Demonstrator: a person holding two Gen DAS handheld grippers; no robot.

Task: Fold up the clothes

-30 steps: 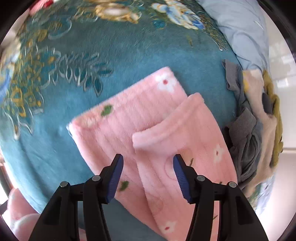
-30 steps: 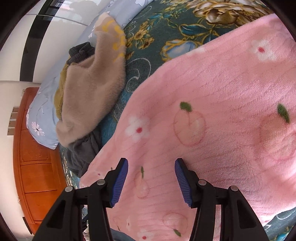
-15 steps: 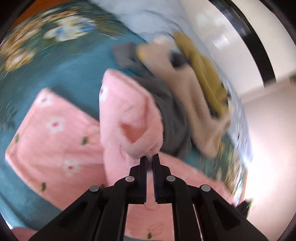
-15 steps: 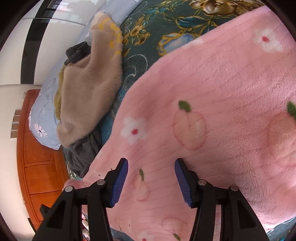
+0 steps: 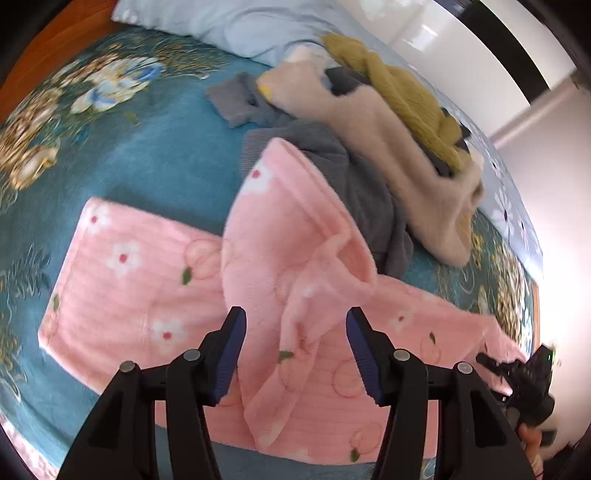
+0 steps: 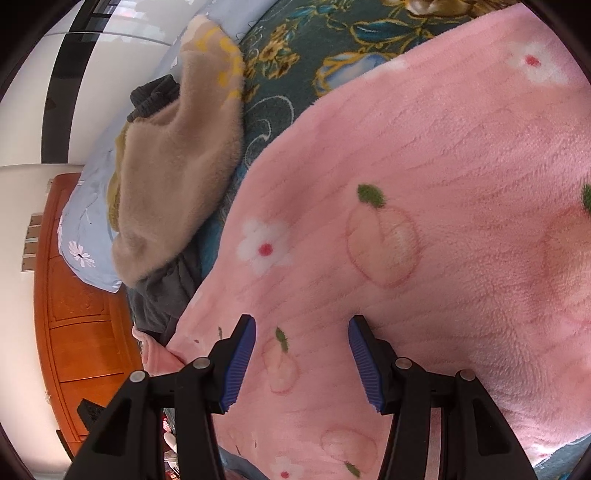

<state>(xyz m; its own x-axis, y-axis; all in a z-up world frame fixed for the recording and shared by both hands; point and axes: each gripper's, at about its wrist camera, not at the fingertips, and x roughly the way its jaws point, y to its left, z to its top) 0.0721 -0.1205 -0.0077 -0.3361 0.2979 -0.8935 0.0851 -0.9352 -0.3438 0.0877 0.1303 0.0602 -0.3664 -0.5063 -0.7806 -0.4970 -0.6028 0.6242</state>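
Left wrist view looks steeply down at a bed. The left gripper (image 5: 295, 350) hangs over the pink pajama pants (image 5: 306, 295). Its two black arms are spread and the jaws are opening. The blue ribbed pads (image 5: 231, 354) touch nothing, though pink cloth lies below the gap between them.

The pants are soft and fuzzy, with white flowers, little green leaves and round peach shapes. One leg lies flat like a long box toward the left edge of the bed. The other leg is flopped over near the middle, with a bumpy fold and a loose cuff. The pants lie on a teal blanket (image 5: 155, 158) with gold and blue flowers.

Near the far edge of the bed sits a pile of clothes (image 5: 388, 122). It has a fluffy tan piece, a knobbly yellow-green knit and some gray cloth. The folded pink leg touches the gray cloth. A pale blue pillow (image 5: 229, 22) is behind the pile.

In the right wrist view, the right gripper (image 6: 301, 358) also tilts down over the pants (image 6: 424, 221). Its jaws stand apart, not pinching. I cannot tell if the tips rest on the fuzzy cloth. An orange wooden board (image 6: 77, 314) stands at the bed's edge.
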